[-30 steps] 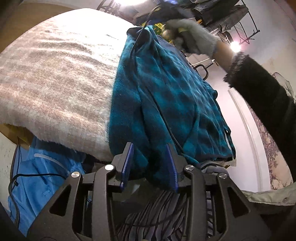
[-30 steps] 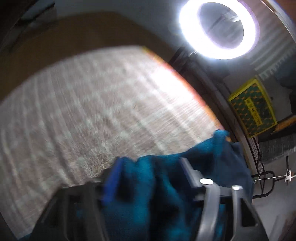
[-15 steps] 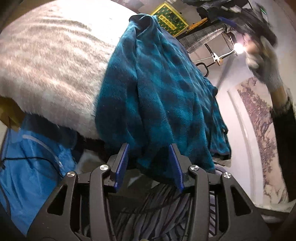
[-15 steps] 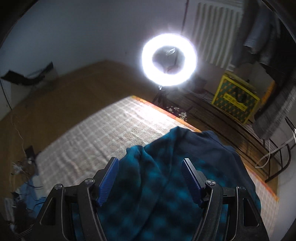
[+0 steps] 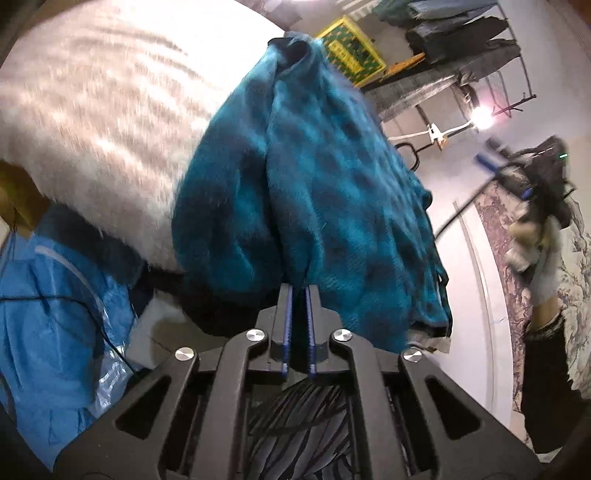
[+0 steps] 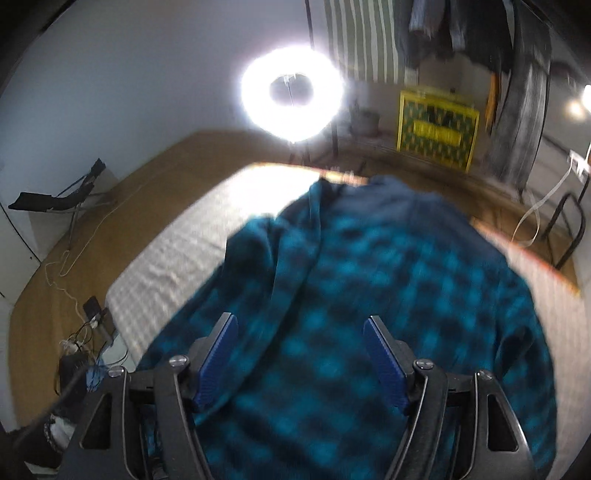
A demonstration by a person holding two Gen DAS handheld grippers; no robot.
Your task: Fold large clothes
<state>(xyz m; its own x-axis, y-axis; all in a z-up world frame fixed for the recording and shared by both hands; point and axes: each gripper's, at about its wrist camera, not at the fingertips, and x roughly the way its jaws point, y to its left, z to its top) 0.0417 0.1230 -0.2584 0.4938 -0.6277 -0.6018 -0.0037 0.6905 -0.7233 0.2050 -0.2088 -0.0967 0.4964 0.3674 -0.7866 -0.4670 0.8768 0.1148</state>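
Two grippers work over one teal checked fleece garment that lies on a bed covered by a pale fuzzy blanket. Nearest, the left gripper has just closed its jaws and now pinches a fold at the garment's near hem, where the cloth hangs over the bed's edge. From there the garment runs lengthwise away from this gripper, its collar end farthest off, toward a yellow crate on the floor. A long ridge of bunched cloth follows that same axis up the middle.

In the right wrist view the right gripper hangs above the garment with its jaws standing apart and nothing between the blue pads; they have just been easing slightly closer. The checks below are blurred, so the folds there are hard to read, and the near hem is cut off by the gripper's frame.

Beyond the bed glows a ring light, with hanging clothes at the top right.
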